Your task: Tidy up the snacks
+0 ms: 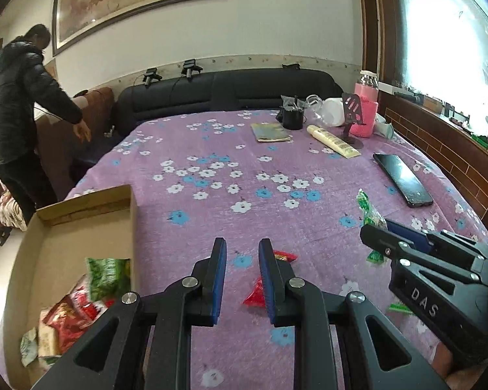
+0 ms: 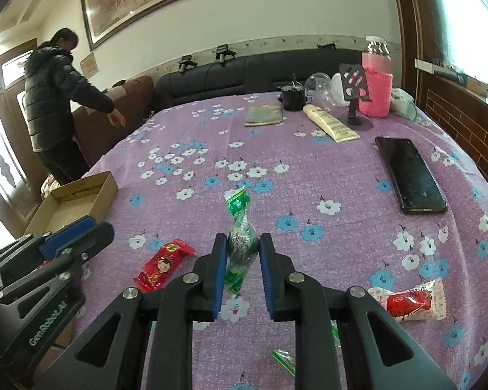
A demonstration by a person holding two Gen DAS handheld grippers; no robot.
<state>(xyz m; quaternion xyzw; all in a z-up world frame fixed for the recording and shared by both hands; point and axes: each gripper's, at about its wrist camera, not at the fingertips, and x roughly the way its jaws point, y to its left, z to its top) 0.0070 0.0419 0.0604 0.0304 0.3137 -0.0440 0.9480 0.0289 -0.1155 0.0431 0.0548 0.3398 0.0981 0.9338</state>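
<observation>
My right gripper [image 2: 243, 252] is shut on a green twisted snack packet [image 2: 240, 224] and holds it over the purple flowered cloth [image 2: 309, 169]. In the left wrist view the right gripper [image 1: 387, 230] holds the same green packet [image 1: 369, 209]. My left gripper [image 1: 242, 256] is open and empty above the cloth, beside a red snack packet [image 1: 257, 292]. That red packet [image 2: 162, 265] lies left of my right gripper. A cardboard box [image 1: 81, 214] at the left holds several snack packets [image 1: 91, 289]. A red-and-white packet [image 2: 410, 302] lies at the right.
A black phone [image 2: 410, 175] lies on the cloth at right. At the far end stand a pink bottle [image 2: 375, 81], a phone stand [image 2: 354, 97], a cream tube [image 2: 330, 126], a black cup [image 2: 292, 97] and a booklet [image 2: 263, 115]. A person [image 2: 55, 104] stands at left by the sofa.
</observation>
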